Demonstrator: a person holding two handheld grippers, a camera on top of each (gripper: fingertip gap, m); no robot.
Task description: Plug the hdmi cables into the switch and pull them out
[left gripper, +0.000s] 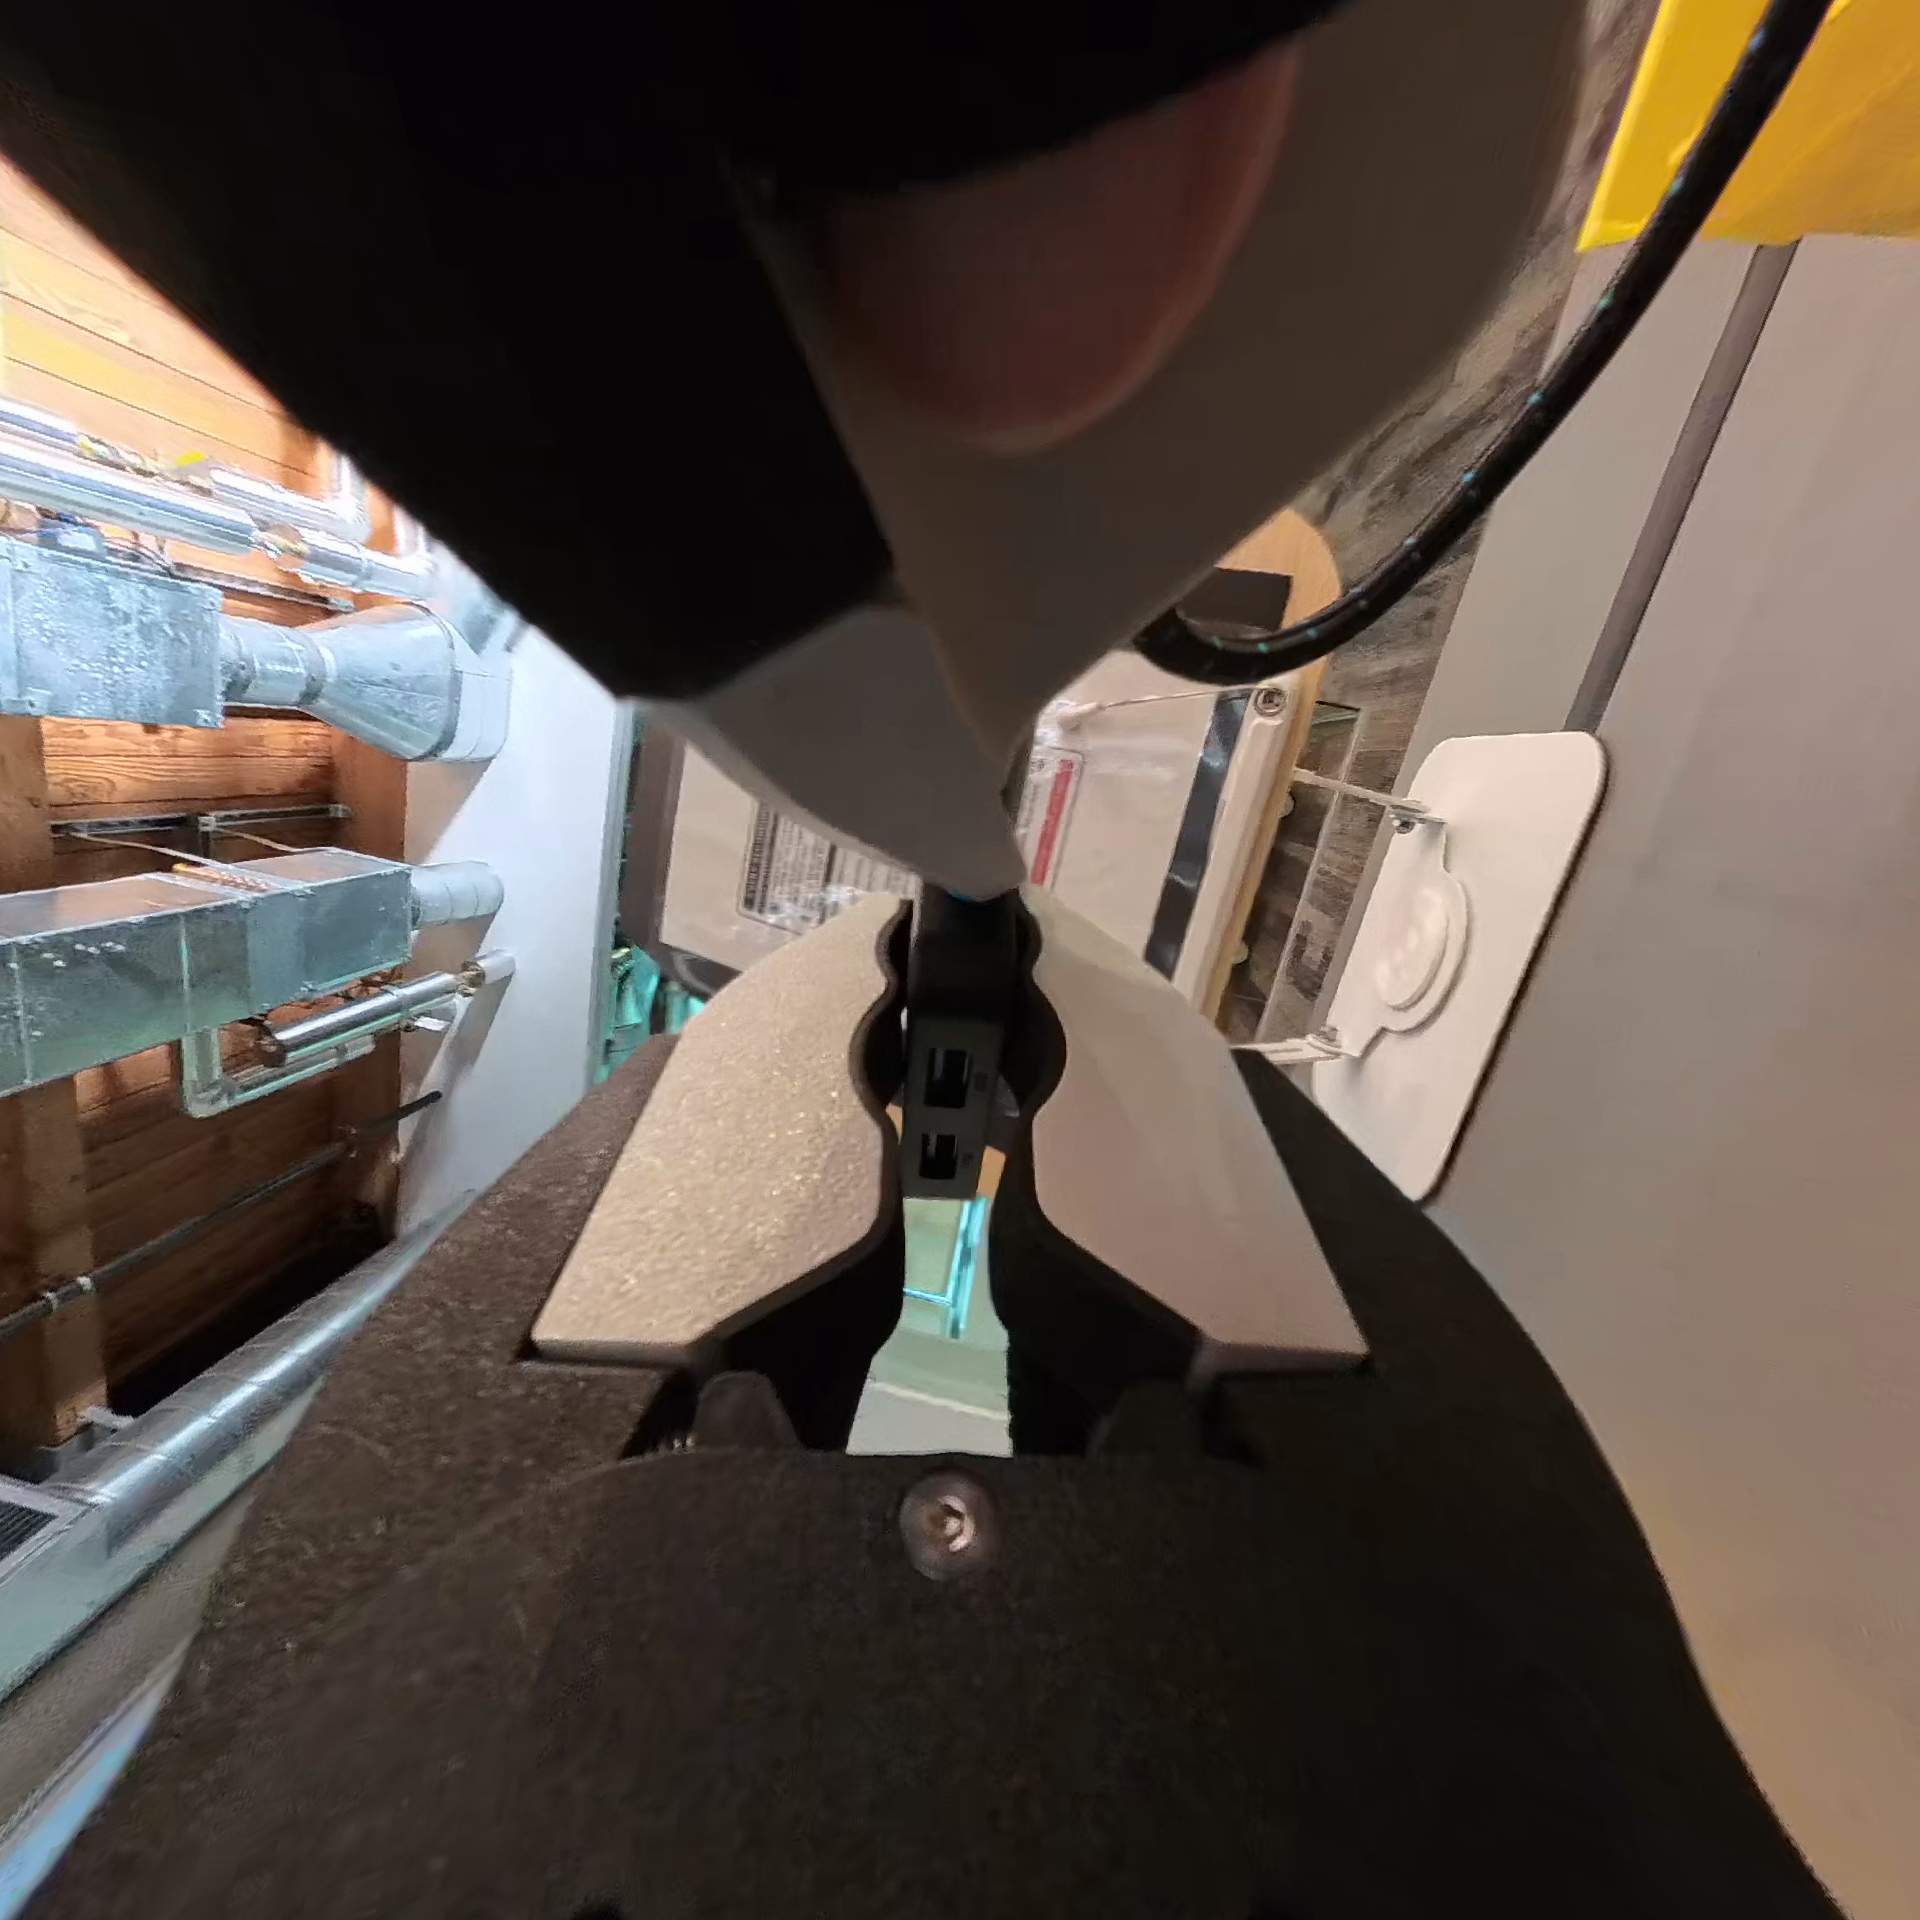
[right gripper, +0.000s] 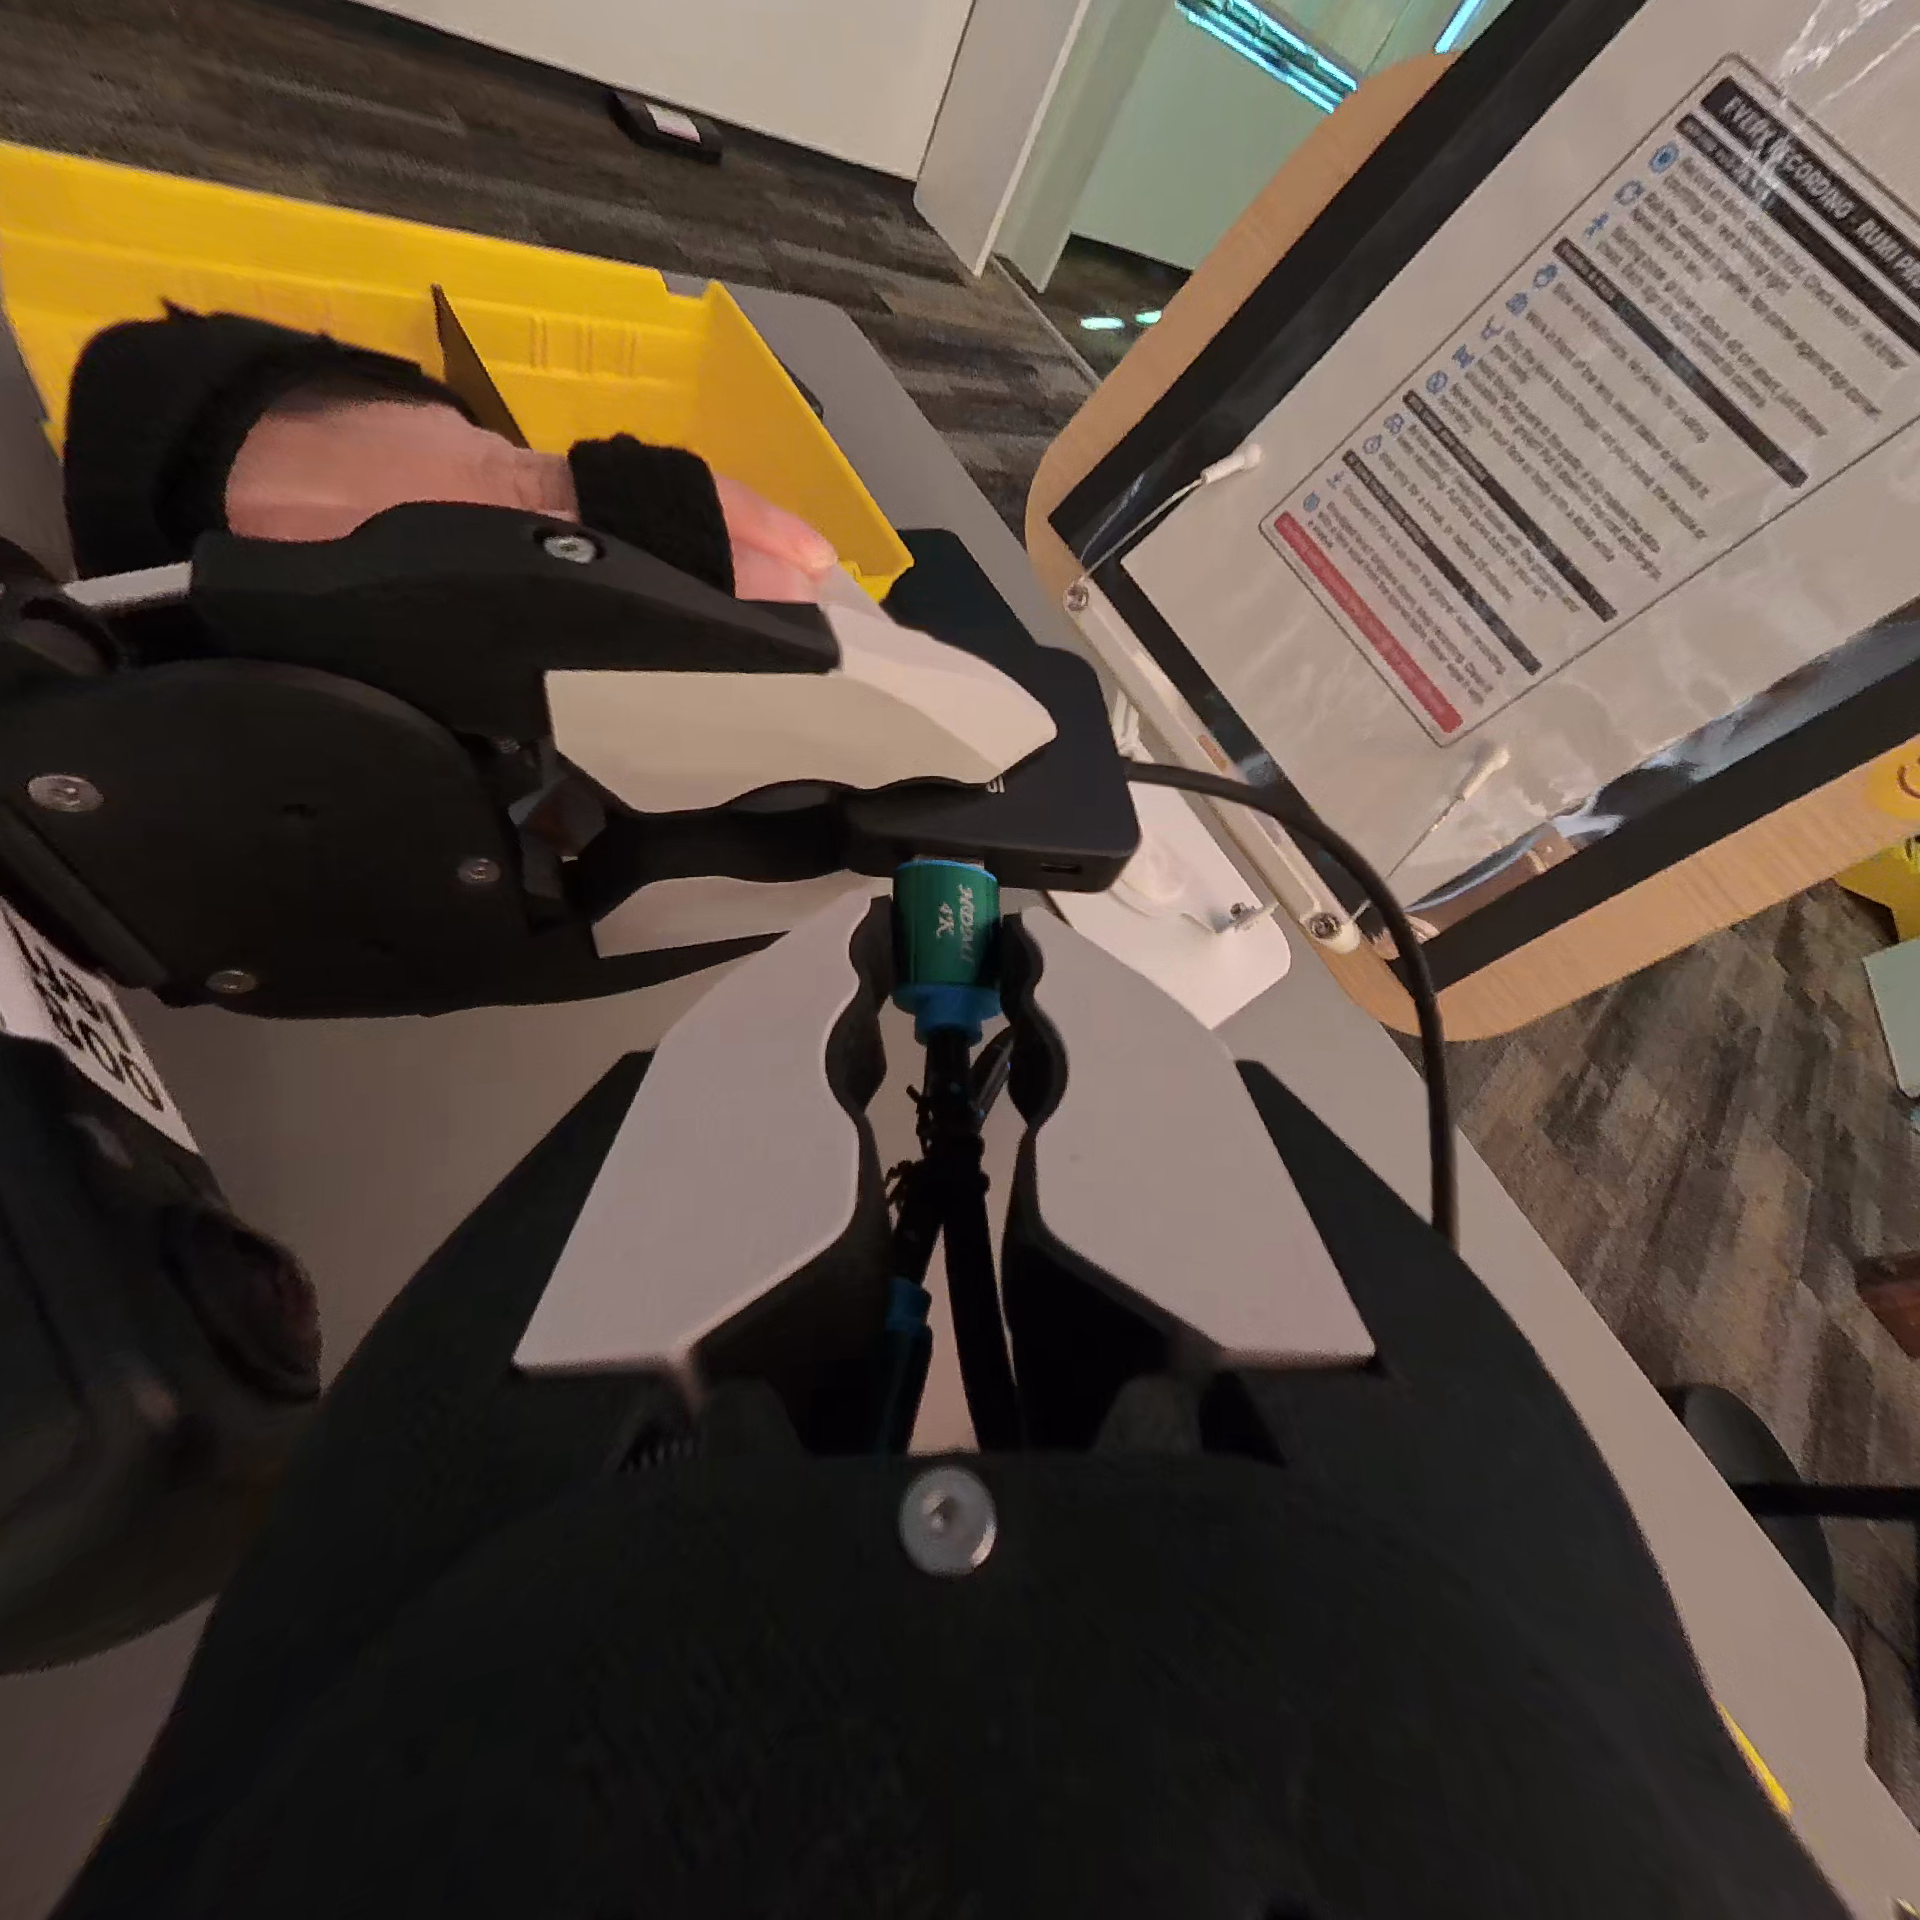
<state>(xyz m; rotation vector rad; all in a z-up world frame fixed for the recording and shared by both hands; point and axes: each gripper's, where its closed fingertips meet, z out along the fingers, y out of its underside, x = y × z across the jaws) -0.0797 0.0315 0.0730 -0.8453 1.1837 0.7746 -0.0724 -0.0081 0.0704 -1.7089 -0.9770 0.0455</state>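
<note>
In the right wrist view my right gripper (right gripper: 948, 940) is shut on a green HDMI plug (right gripper: 935, 894) with a blue collar. The plug's metal tip sits in a port on the near edge of the black switch (right gripper: 1039, 748); a sliver of metal shows. Its black braided cable (right gripper: 951, 1143) runs back between my fingers. My left gripper (right gripper: 914, 821) comes in from the left and is shut on the switch, holding it above the table. In the left wrist view my left gripper (left gripper: 961, 956) clamps the switch (left gripper: 951, 1101) edge-on, with two ports showing. The right gripper's finger (left gripper: 1039, 644) looms just beyond.
A second black cable (right gripper: 1382, 894) leaves the switch's right side and drops over the grey table (right gripper: 416, 1091). A yellow bin (right gripper: 312, 291) stands behind the left gripper. A framed notice board (right gripper: 1455, 520) on a white base plate (right gripper: 1195, 935) stands close at right.
</note>
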